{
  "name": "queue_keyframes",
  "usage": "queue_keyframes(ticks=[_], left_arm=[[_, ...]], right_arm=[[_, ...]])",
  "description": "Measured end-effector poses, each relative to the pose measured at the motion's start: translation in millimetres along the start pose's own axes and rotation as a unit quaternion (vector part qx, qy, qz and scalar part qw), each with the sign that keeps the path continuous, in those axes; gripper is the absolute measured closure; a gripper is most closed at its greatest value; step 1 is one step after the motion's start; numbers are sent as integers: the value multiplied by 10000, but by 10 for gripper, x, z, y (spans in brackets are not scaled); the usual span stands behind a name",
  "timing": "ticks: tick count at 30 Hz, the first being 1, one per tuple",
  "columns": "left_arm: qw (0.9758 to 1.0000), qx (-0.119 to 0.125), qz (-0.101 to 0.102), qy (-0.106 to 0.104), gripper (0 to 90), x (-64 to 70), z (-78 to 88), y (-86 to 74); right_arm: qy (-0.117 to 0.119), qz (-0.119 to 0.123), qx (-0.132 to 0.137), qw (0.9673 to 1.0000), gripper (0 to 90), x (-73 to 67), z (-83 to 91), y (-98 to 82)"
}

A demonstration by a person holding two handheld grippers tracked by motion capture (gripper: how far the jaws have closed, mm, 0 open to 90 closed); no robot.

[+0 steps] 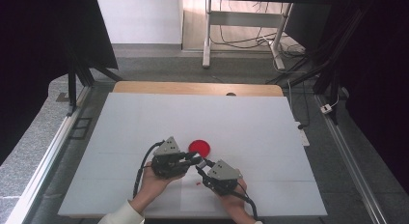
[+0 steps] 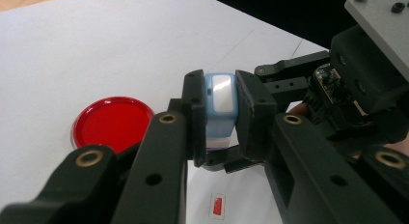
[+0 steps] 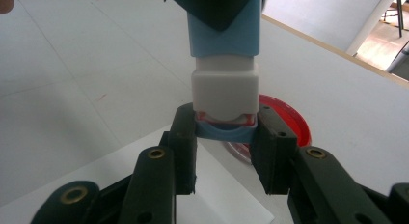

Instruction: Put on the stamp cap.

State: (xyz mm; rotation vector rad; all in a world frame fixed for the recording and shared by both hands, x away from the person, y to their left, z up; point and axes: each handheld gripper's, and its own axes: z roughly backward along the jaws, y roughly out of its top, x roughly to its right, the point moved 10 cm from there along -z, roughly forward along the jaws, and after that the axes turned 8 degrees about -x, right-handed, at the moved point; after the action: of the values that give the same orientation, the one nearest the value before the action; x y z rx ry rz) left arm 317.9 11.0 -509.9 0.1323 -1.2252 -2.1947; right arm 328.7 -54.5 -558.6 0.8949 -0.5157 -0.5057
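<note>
A small light-blue object [image 2: 219, 108] with a white block [image 3: 224, 91] on it hangs just above the white table, near the front centre. My left gripper [image 1: 197, 161] is shut on its blue body from the left. The right gripper [image 3: 224, 132] is shut on the rounded blue end below the white block, coming in from the lower right in the high view. The two sets of jaws meet at the object [image 1: 199, 161]. A flat red round disc [image 1: 199, 147] lies on the table just behind them, also seen as the red disc [image 2: 113, 123] and the red disc [image 3: 287, 119].
The white board [image 1: 144, 118] covers a wooden table whose far edge [image 1: 193, 87] shows. A white paper sheet [image 1: 195, 197] lies near the front edge, with a small red mark [image 2: 218, 205] on it. Dark frames and cables stand beyond the table.
</note>
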Motion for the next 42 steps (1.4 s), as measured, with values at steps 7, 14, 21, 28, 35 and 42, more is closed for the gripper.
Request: queue_keyframes(ticks=[7, 14, 21, 28, 35, 42], left_arm=[[10000, 30, -13, 30, 750, 4, 0, 5], [10000, 10, -25, 39, 750, 6, -10, -2], [10000, -9, -16, 35, 751, 7, -28, -10], [10000, -30, 40, -15, 752, -3, -36, -21], [9999, -56, 61, -73, 754, -6, -34, -26], [9999, -111, 80, -105, 754, -6, -46, -40]], right_arm=[[-49, 17, 8, 10000, 636, 2, 6, 0], [-84, 60, 7, 9999, 636, 4, 7, -1], [-139, 126, -37, 9998, 637, 5, 5, -12], [-195, 176, -55, 9996, 642, 9, 2, -16], [-217, 268, -96, 9994, 644, 15, 8, -16], [-205, 352, -145, 9991, 645, -1, 2, -24]])
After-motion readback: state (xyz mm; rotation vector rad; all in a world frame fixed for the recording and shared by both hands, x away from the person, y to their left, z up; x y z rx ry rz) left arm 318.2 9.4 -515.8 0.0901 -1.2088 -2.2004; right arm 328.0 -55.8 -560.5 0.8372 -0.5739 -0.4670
